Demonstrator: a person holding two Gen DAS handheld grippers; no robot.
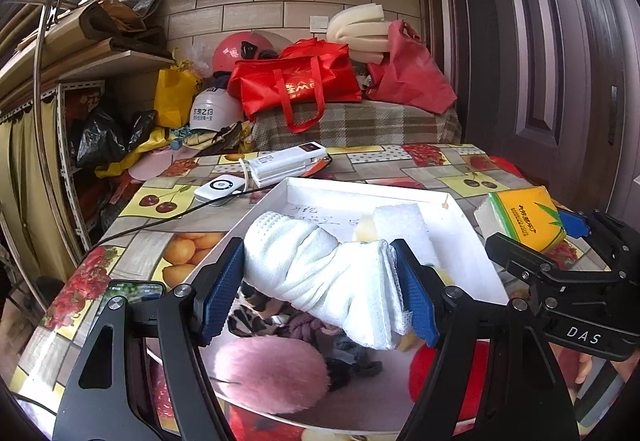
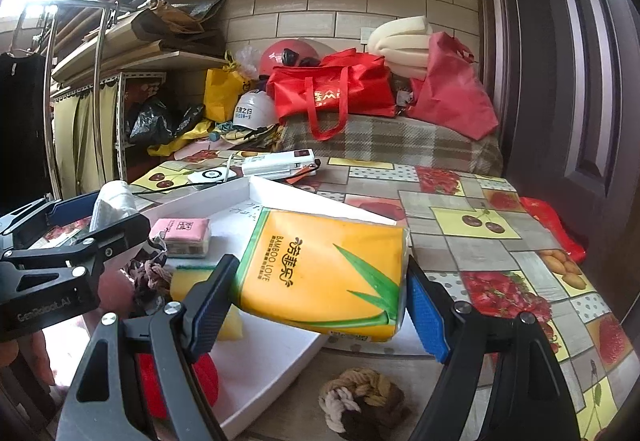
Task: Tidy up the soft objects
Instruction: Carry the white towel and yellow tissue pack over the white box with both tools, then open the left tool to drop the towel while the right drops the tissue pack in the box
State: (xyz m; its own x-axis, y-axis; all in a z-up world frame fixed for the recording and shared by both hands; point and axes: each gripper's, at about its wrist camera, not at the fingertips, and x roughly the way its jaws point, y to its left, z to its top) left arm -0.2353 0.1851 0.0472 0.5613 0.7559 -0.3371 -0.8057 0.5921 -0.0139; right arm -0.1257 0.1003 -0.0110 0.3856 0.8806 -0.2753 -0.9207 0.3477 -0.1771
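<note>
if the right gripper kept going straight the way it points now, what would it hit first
Carrying the yellow tissue pack, the right gripper would likely bring it down onto the white tray first, near its far rim. Depth is unclear, so it could pass over towards the white power bank.

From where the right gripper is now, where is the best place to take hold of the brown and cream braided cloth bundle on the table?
Probably from above, across the braided bundle's narrower middle. It lies low on the table, a knotted lump just outside the white tray's near corner, so a level approach would likely scrape the cloth. The right gripper is full with the yellow tissue pack and must put it down first.
</note>
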